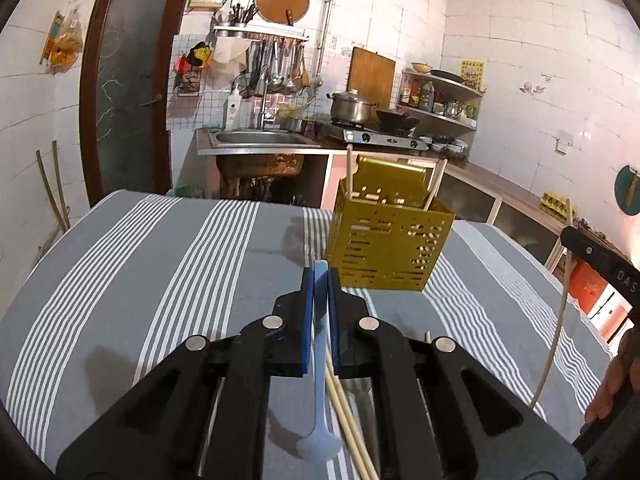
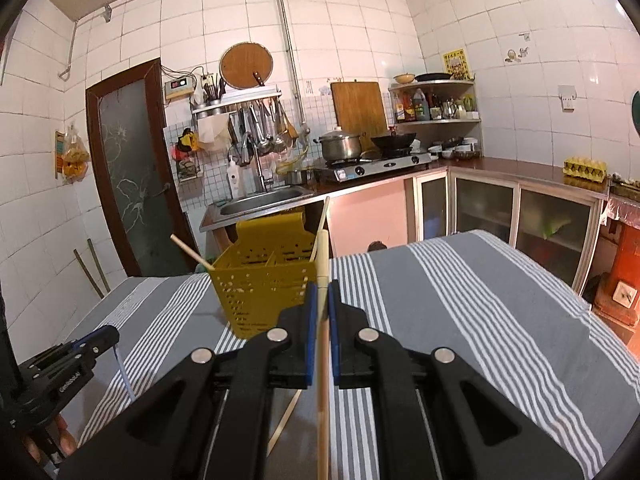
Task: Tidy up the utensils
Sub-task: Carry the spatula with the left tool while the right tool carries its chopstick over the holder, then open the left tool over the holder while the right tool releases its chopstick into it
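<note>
The task is partly done. Two chopsticks [image 1: 435, 183] already stand inside the yellow holder [image 1: 390, 240], leaning against its walls. The holder stands upright on the far part of the table, and it has several compartments; I cannot tell exactly which ones the sticks are in.

Two more utensils are in the air, not yet placed. The left gripper [image 1: 321, 280] is closed tightly on the handle of a light blue spoon [image 1: 320, 380], whose bowl hangs down toward the camera. The right gripper [image 2: 323, 292] is closed on one wooden chopstick [image 2: 322, 360], which points forward and up, toward the holder. In my judgement, both pieces are being carried to the holder and must next be dropped into it.

Some work is left on the table also. In the left wrist view, a pair of loose chopsticks [image 1: 352, 428] lies on the cloth under the left gripper, near the spoon. The right wrist view shows at least one stick [image 2: 285, 420] on the cloth below the right gripper.

The table is covered with a grey cloth [image 1: 160, 260] with white stripes, a little wrinkled. The room is a kitchen with white tiles. Behind the table there are a steel sink [image 2: 266, 198], a gas stove [image 2: 376, 164] with a pot and a dark wok, hanging ladles, a corner shelf with bottles and a dark door [image 2: 132, 172].
</note>
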Motion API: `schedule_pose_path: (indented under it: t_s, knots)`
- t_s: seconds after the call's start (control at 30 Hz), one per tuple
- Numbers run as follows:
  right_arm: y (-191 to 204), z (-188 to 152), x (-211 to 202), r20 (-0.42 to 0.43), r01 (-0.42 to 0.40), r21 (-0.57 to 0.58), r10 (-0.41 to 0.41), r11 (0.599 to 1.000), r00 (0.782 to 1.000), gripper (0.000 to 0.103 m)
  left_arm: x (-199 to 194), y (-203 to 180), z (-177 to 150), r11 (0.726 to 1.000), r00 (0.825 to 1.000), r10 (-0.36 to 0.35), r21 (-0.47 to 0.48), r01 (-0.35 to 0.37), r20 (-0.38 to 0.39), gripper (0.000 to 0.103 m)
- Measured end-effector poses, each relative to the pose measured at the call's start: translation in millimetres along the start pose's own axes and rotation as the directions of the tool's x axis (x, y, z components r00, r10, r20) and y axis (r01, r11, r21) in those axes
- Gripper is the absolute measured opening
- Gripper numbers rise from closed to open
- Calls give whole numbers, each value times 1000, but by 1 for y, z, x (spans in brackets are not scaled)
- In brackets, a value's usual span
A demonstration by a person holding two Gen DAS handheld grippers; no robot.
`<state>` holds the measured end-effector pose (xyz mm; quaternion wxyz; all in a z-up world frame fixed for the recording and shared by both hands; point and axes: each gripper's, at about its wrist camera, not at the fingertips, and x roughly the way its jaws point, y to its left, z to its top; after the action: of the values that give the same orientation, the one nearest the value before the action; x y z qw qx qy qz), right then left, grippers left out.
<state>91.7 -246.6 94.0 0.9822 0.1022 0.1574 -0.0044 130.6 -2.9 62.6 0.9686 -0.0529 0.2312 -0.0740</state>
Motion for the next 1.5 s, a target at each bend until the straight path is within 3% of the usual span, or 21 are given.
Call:
schedule_pose_path:
  t_s: [0.4,0.7,1.0,1.23,1.4,1.5]
  knots:
    - [1,31,18,51,6,-4,-6,1000,999,6,16,-8,53,997,995,-83,2,83,51,6]
    - [10,71,45,121,-10,-19,12,1000,993,6,30,-25,112,993,982,-117,30,114,145,6]
    - [27,133,87,278,-25,-50,38,998,960,6,54,-56,182,991,965,-119,87,102,234,6]
    - [32,154,128,338,-23,-37,34,999,941,6,89,-67,189,990,969,-104,120,78,225,6]
    - [36,148,152,353,-23,-39,35,999,935,6,120,-69,178,990,979,-89,126,67,183,6]
    - [37,136,167,330,-22,-46,36,999,943,6,140,-66,165,990,985,-85,121,68,147,6]
